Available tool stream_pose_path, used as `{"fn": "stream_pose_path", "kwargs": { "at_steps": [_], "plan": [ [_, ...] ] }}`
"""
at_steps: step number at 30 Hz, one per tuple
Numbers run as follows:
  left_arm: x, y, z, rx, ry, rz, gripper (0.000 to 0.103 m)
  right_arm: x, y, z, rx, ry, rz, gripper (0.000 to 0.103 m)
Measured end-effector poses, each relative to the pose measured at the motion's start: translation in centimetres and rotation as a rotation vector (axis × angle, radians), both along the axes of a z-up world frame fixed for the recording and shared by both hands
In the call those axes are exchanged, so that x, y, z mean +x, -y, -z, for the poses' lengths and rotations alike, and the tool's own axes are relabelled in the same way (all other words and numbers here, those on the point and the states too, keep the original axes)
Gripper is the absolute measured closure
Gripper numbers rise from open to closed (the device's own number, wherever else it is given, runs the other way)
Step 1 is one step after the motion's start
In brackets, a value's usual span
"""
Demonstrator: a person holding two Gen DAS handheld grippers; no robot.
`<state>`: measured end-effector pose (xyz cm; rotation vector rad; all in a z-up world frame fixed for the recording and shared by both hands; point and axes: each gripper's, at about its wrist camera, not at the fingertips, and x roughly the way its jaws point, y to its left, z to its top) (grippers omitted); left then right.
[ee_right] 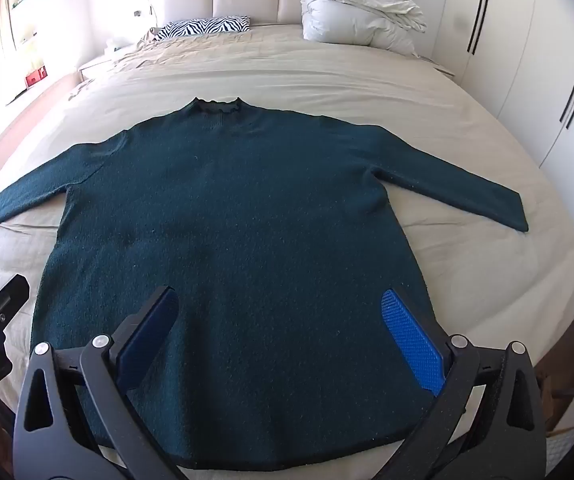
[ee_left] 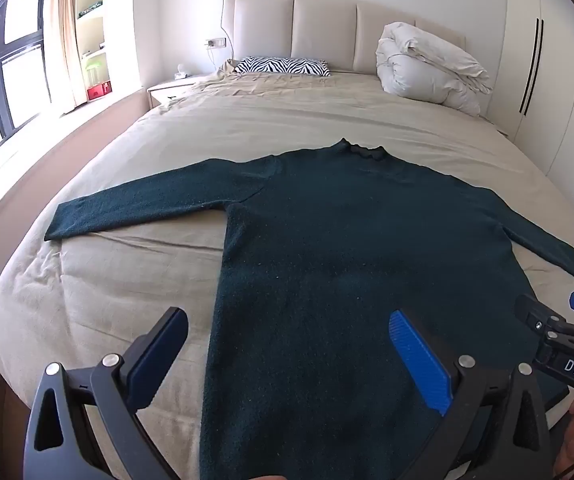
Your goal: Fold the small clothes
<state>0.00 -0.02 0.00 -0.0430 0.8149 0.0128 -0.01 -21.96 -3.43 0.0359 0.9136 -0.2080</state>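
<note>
A dark green long-sleeved sweater [ee_left: 327,240] lies flat on the beige bed, collar away from me, both sleeves spread out to the sides; it also shows in the right wrist view [ee_right: 239,220]. My left gripper [ee_left: 287,344] is open and empty, above the sweater's lower left part near its left side edge. My right gripper [ee_right: 279,320] is open and empty, above the sweater's lower middle, near the hem. The right gripper also shows at the right edge of the left wrist view [ee_left: 559,320].
The bed [ee_left: 127,280] has a beige cover. A zebra-print pillow [ee_left: 283,66] and a folded white duvet [ee_left: 431,68] lie by the headboard. White wardrobes [ee_left: 543,60] stand on the right, a window and curtain [ee_left: 63,32] on the left, a nightstand [ee_left: 167,90] beside the bed.
</note>
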Motion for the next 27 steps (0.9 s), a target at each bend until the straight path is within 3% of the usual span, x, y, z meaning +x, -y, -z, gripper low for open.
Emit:
{"fn": "stream_pose_path", "kwargs": {
  "at_steps": [27],
  "plan": [
    [0.0, 0.0, 0.6, -0.006, -0.024, -0.001, 0.000, 0.0, -0.1, 0.5, -0.002, -0.008, -0.001, 0.000]
  ]
}}
